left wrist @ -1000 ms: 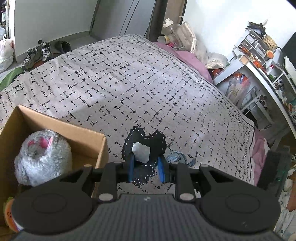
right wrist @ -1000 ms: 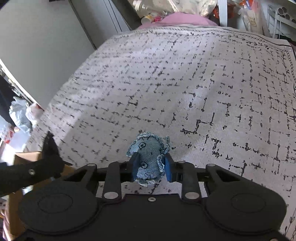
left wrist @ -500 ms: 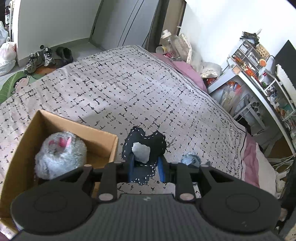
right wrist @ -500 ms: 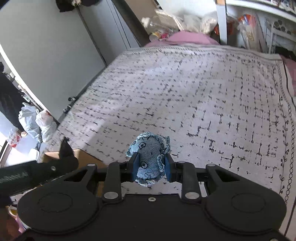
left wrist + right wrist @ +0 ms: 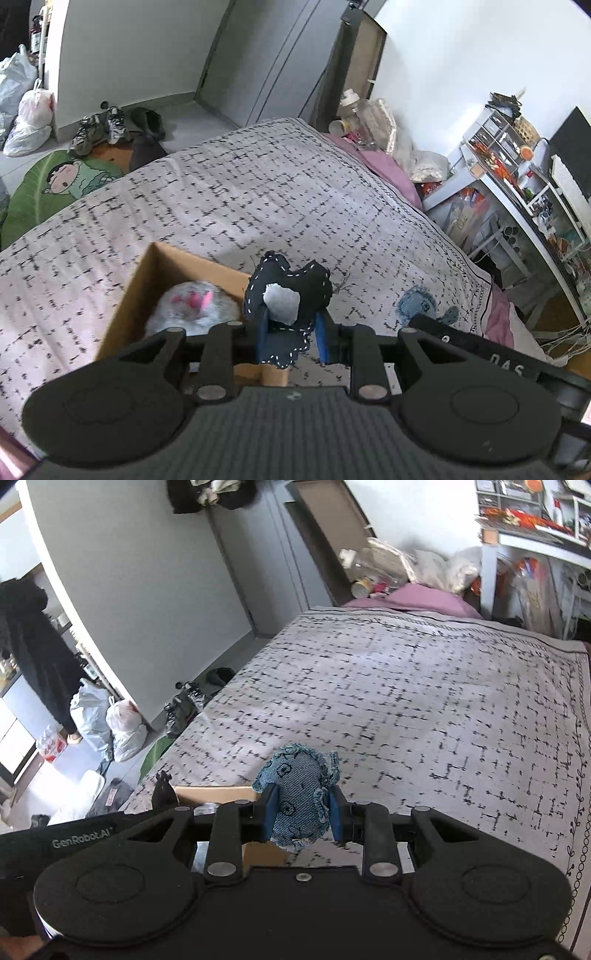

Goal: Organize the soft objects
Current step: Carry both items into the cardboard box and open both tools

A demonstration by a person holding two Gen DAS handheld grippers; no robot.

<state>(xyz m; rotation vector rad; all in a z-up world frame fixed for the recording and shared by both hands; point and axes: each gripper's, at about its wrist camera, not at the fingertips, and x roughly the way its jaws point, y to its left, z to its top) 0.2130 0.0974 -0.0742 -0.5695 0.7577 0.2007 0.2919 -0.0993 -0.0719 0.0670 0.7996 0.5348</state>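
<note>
The left gripper (image 5: 291, 334) is clamping a black stitched toy (image 5: 291, 295) above the cardboard box's (image 5: 125, 306) corner, while the right gripper (image 5: 301, 814) is squeezing a blue denim toy (image 5: 297, 794). A grey plush (image 5: 192, 306) is lying inside the box, which is sitting on the patterned bedspread (image 5: 424, 701).

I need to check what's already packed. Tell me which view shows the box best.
The left wrist view. It looks down into the open box, showing its walls and a grey plush inside. The right wrist view shows only a strip of its rim behind the right claw's frame, nothing of the inside.
</note>
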